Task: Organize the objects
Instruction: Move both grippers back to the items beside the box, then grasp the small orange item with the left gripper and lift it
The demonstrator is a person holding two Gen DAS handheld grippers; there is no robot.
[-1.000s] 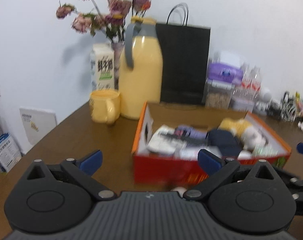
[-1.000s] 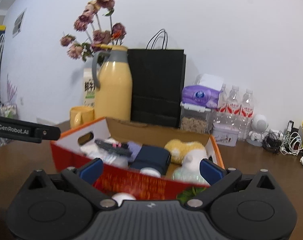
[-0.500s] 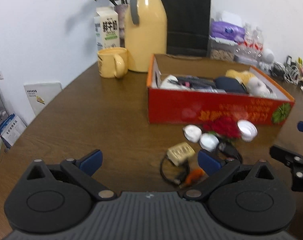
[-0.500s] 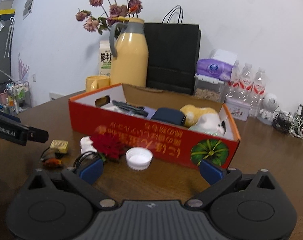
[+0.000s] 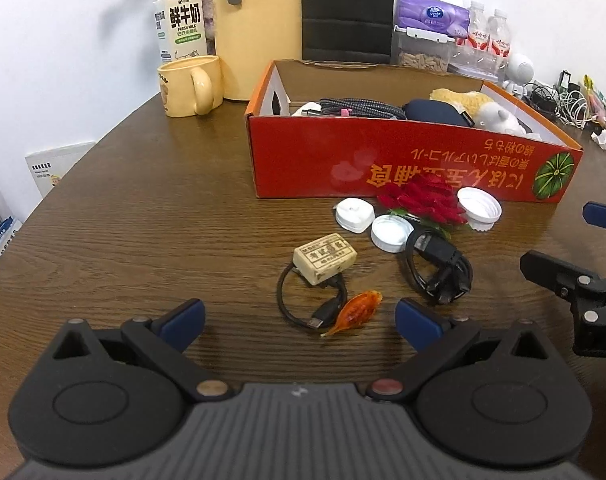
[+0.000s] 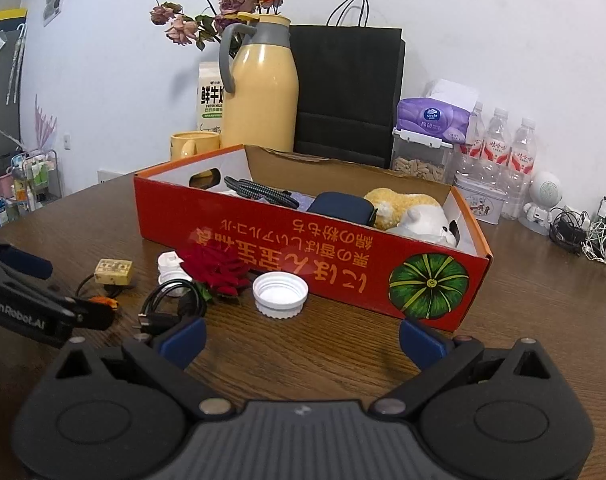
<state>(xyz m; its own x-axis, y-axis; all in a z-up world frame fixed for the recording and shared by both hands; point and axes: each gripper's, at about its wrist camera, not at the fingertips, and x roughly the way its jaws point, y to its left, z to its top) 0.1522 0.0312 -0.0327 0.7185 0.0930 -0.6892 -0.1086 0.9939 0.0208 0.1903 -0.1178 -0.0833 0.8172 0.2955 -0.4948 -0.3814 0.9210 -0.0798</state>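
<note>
Brown wood-grain table (image 5: 143,220) carries all items, with a white wall behind. Left gripper (image 5: 299,318) has its fingers spread wide and empty above the table; right gripper (image 6: 301,334) is likewise spread and empty.

Nearest the left gripper lie an orange fish-shaped piece (image 5: 357,312) and a thin black cable loop (image 5: 299,300), partly covered by a cream block with printed marks (image 5: 325,258); the marks are too small to read. To the right sits a coiled black cable (image 5: 437,272). Just beyond are three white lids (image 5: 390,233) and a red flower (image 5: 427,200), which touches the front wall of the red box (image 5: 403,160). The flower hides part of the box lettering.

Inside the box, a braided cable (image 5: 361,106), a dark pouch (image 5: 433,112) and soft toys (image 6: 415,212) show only their upper parts. Behind stand a yellow mug (image 5: 187,86), yellow jug (image 6: 263,92), milk carton (image 5: 181,20), black bag (image 6: 347,92) and bottles (image 6: 503,148). In the left view the jug's top is cut off.
</note>
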